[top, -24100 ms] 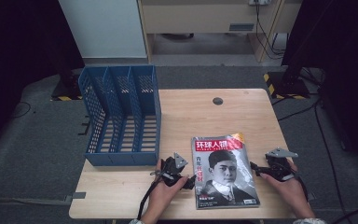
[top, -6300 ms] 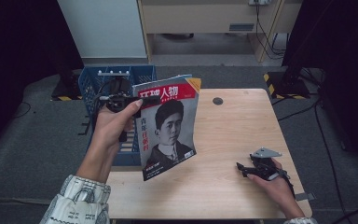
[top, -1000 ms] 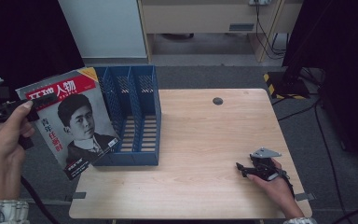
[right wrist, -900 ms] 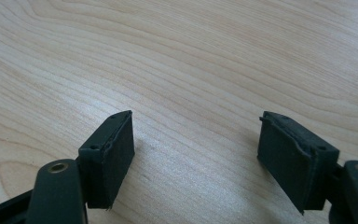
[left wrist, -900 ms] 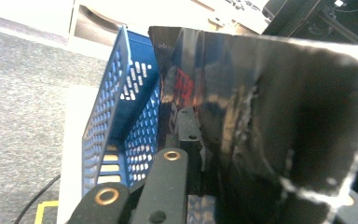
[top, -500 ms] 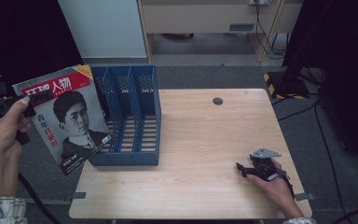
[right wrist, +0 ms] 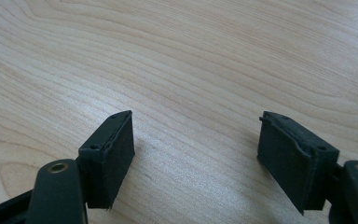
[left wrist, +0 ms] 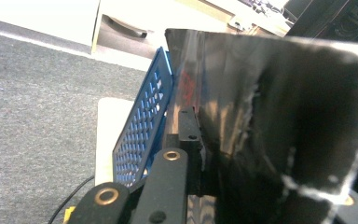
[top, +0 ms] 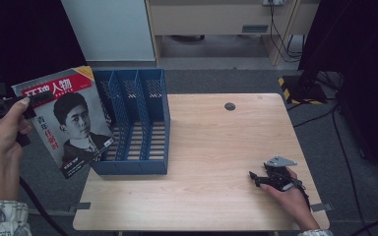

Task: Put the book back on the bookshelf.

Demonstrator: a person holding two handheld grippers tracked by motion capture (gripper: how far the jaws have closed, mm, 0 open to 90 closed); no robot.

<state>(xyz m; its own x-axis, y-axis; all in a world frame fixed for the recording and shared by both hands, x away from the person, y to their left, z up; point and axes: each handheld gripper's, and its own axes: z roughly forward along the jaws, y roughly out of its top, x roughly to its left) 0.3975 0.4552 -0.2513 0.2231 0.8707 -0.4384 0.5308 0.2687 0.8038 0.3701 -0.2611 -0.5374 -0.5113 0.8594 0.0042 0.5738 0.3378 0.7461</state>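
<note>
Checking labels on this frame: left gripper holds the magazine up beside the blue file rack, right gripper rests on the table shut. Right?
One thing is off: the right gripper is open, not shut. The right gripper view shows its jaws wide apart over bare table with nothing between them. The rest stands: the left gripper is clamped on the magazine, held up beside the blue file rack, as the high view shows.

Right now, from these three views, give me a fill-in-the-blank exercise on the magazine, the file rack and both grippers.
1. The left gripper is shut on the ____.
2. The magazine is held off the ____ edge of the wooden table in the high view.
3. The blue file rack has ____ slots.
4. The right gripper rests on the table with its jaws ____.

Missing words: magazine; left; three; open
</note>
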